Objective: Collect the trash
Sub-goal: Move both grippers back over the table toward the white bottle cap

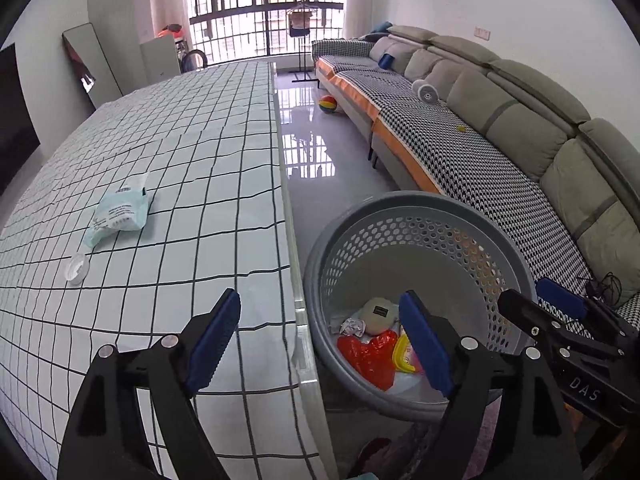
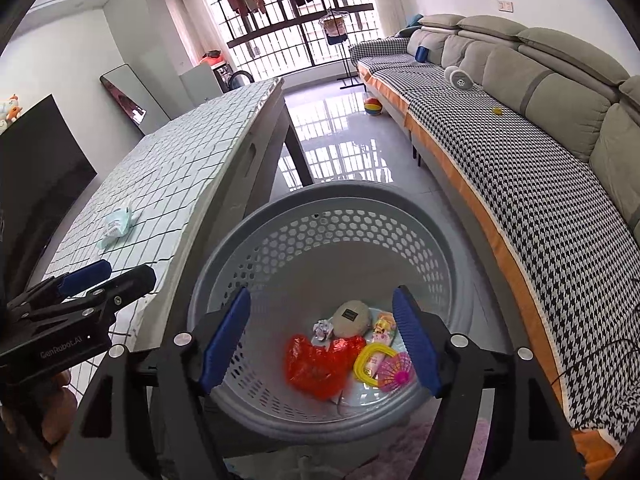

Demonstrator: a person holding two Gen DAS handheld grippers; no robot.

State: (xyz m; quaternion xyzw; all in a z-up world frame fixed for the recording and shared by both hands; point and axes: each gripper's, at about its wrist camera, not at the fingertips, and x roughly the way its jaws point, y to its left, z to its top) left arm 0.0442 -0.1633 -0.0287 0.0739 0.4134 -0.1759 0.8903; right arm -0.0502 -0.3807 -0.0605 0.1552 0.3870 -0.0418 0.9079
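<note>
Right gripper (image 2: 322,340), jaws wide w/ nothing between, hangs over the basket (image 2: 320,204) mouth: straight drop ahead is free, only low trash on the bottom. Basket rim rings it on all sides. To its left, table (image 2: 224,128) edge sits just beside the rim, and the left gripper (image 1: 320,340) also there, near. To its right, sofa (image 2: 540,208) front close by; narrow floor gap between.

Left gripper, jaws wide, straddles table edge. Ahead-left of it: open tabletop, only a wipes pack (image 1: 120,212) and a small white cap (image 1: 77,269) lying flat. To its right, basket rim close.
</note>
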